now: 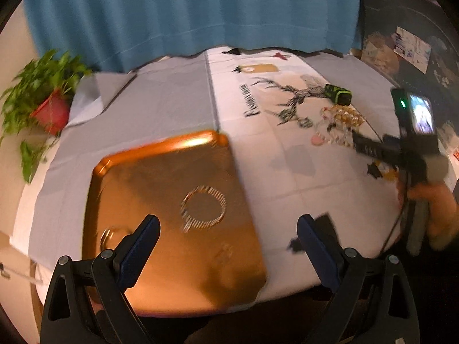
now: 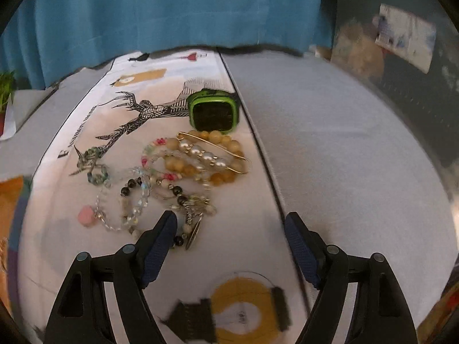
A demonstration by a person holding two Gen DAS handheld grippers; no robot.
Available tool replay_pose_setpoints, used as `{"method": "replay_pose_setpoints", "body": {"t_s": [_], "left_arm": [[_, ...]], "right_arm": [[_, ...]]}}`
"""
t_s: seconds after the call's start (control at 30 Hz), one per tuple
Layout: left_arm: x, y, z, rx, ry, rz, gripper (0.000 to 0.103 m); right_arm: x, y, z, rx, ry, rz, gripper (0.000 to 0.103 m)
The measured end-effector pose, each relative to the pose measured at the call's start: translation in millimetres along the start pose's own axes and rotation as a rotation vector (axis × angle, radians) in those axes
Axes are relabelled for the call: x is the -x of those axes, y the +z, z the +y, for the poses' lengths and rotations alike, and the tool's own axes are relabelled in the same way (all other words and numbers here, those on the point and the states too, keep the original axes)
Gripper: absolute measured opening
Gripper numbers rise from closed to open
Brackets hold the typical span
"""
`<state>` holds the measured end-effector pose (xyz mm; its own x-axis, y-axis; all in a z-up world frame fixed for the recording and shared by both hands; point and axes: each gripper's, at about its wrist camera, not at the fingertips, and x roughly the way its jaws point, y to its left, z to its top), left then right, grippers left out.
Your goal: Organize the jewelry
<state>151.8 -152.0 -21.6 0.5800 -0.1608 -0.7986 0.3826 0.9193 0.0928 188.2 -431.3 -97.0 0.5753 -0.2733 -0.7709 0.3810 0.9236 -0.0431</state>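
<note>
Low in both wrist views, each ribbed-padded gripper — left gripper, right gripper — gapes empty; glossy beaded bracelets heap beside a smooth copper tray.

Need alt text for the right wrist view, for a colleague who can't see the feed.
The open, empty right claw hangs over a pile of beaded bracelets on a printed tablecloth. A pearl pin lies across amber beads, with a green square watch just behind the pile. A blue curtain hangs beyond the table.
</note>
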Motion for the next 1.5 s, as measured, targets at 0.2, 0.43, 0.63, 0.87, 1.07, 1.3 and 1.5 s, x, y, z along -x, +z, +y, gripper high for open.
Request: {"method": "replay_pose_setpoints", "body": {"t_s": [0.2, 0.43, 0.63, 0.87, 1.07, 1.3, 1.5], "left_arm": [[-30.3, 39.4, -36.4, -0.048, -0.059, -0.014, 0.095], [-65.9, 71.7, -89.5, -0.126, -0.131, -0.002, 0.095], [-96.3, 81.1, -126.9, -0.213, -0.137, 0.045, 0.095], [-134.7, 86.9, -151.4, -0.276, -0.144, 0.119, 0.095], [-147.7, 84.9, -150.1, -0.256, -0.192, 0.183, 0.093], [-135.7, 86.8, -159.1, -0.279, -0.351, 0.205, 0.005], [-107.8, 89.7, -139.1, -0.204, -0.389, 0.160, 0.005]], "right_arm": [[20.1, -35.0, -38.2, -0.049, 0.011, -0.009, 0.088], [25.7, -41.5, -64.3, -0.076, 0.057, 0.007, 0.090], [26.4, -41.2, -68.4, -0.038, 0.076, 0.028, 0.090], [26.6, -43.1, -66.5, 0.060, 0.108, 0.055, 0.090], [25.6, -43.2, -69.5, 0.103, 0.138, 0.055, 0.092], [36.2, -43.7, -54.4, 0.204, 0.208, 0.006, 0.008], [61.3, -28.9, -78.0, 0.075, 0.226, -0.062, 0.008]]}}
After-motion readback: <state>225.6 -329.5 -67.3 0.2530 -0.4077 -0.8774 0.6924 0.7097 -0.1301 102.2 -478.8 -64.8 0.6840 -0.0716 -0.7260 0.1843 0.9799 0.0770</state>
